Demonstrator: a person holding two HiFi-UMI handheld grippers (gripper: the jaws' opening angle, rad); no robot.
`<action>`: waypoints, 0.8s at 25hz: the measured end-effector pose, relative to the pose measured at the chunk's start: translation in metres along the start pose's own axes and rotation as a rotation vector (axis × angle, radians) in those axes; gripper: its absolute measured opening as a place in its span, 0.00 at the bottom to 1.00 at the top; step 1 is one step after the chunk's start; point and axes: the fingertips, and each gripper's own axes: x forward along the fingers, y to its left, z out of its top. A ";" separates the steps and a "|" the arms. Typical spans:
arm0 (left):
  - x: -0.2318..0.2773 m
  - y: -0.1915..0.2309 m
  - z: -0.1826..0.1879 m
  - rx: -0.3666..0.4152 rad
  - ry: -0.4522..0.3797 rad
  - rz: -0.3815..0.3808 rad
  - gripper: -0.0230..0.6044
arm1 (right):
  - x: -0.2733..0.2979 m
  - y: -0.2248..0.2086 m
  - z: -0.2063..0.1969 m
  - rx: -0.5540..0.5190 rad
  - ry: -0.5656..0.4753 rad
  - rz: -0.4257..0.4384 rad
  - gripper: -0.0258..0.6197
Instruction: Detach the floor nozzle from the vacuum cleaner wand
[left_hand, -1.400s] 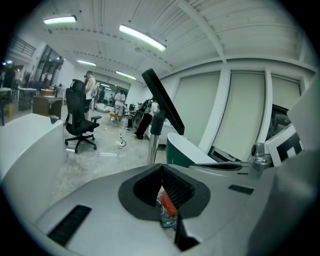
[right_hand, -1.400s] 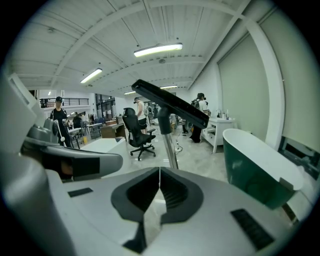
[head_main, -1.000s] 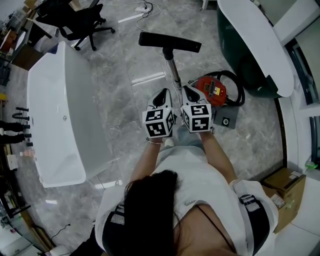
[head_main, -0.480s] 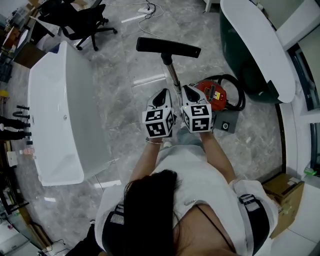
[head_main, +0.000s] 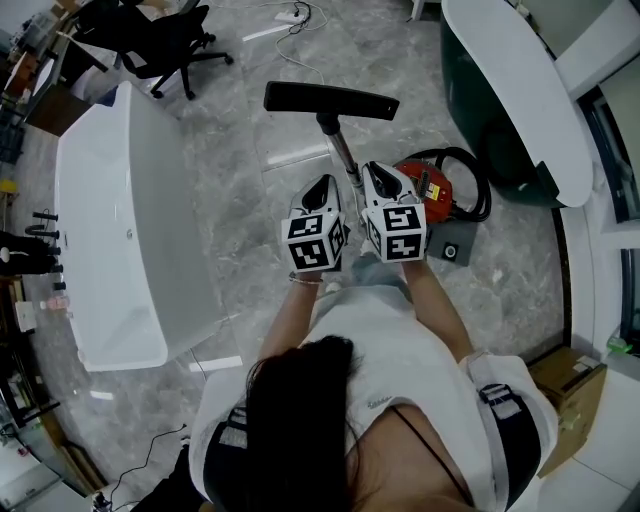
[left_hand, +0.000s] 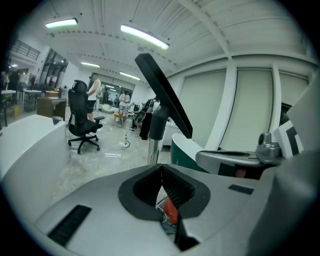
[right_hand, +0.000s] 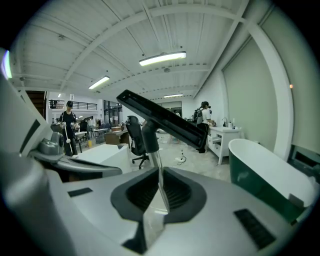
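Observation:
The black floor nozzle (head_main: 330, 100) sits on the end of a shiny metal wand (head_main: 343, 150) that runs back between my two grippers. In both gripper views the nozzle (left_hand: 165, 95) (right_hand: 165, 120) hangs tilted in the air. My right gripper (head_main: 378, 175) (right_hand: 160, 172) is shut, and the wand (right_hand: 156, 162) runs straight into its jaws. My left gripper (head_main: 325, 185) (left_hand: 161, 167) is shut with its pads together. The wand (left_hand: 153, 152) rises just beyond its tips, and I cannot tell whether they touch.
The red vacuum body (head_main: 432, 185) with its black hose (head_main: 482, 190) lies on the marble floor right of my hands. A white bathtub (head_main: 120, 200) stands at the left, a dark green tub (head_main: 500, 90) at the right, an office chair (head_main: 150, 40) at the back left, and a cardboard box (head_main: 570, 400) at the lower right.
The nozzle has swung a little to the left in the head view. Both grippers have edged forward with the wand and stayed shut.

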 end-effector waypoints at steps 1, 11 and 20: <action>0.002 0.000 0.000 0.001 0.003 -0.001 0.04 | 0.001 -0.002 0.003 -0.004 -0.007 -0.006 0.07; 0.019 0.004 0.006 0.012 0.014 0.005 0.04 | 0.013 -0.019 0.021 -0.026 -0.053 -0.031 0.07; 0.030 0.007 0.011 0.017 0.010 0.020 0.04 | 0.023 -0.018 0.037 -0.092 -0.076 0.008 0.24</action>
